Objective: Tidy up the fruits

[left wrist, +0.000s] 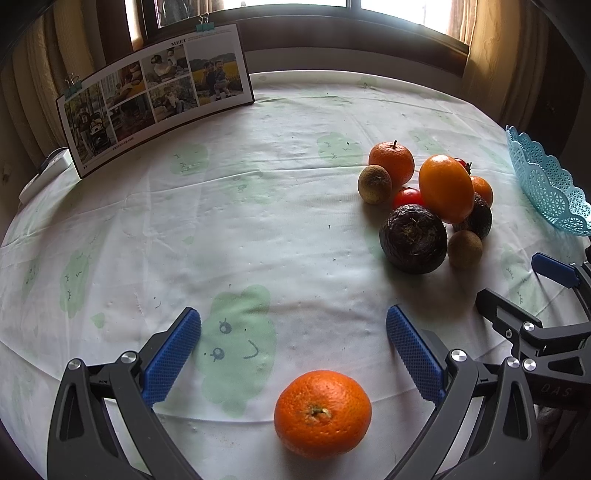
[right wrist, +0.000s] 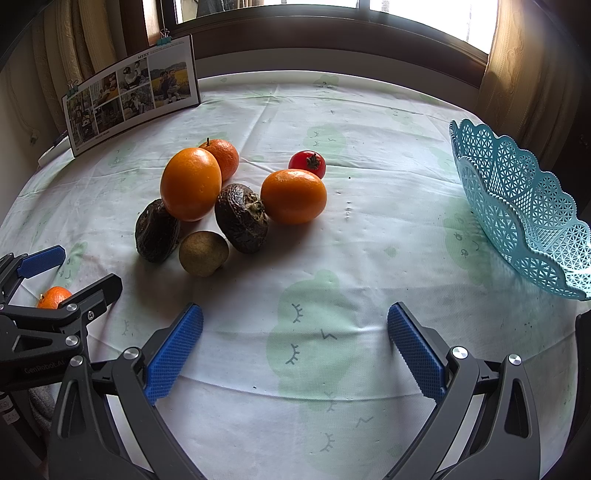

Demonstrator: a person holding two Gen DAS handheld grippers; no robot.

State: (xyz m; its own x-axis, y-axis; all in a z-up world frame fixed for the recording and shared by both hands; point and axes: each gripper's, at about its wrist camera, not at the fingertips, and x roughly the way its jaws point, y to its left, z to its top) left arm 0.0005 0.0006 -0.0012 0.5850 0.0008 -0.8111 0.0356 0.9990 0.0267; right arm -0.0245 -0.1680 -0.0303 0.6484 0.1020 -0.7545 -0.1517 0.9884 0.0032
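Now: left claw [left wrist: 293, 354] wide over the orange [left wrist: 322, 413].
Lower, centre, close gently; right claw [right wrist: 295, 354] wide, empty.

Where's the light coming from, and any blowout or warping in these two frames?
Left wrist view: window at the top is blown out; fruit pile casts soft shadows toward the camera; fisheye bows the table edge and darkens the corners. Right wrist view: same backlit window clipped white; basket stretched at the rim; focus looks sharp on the tongs.
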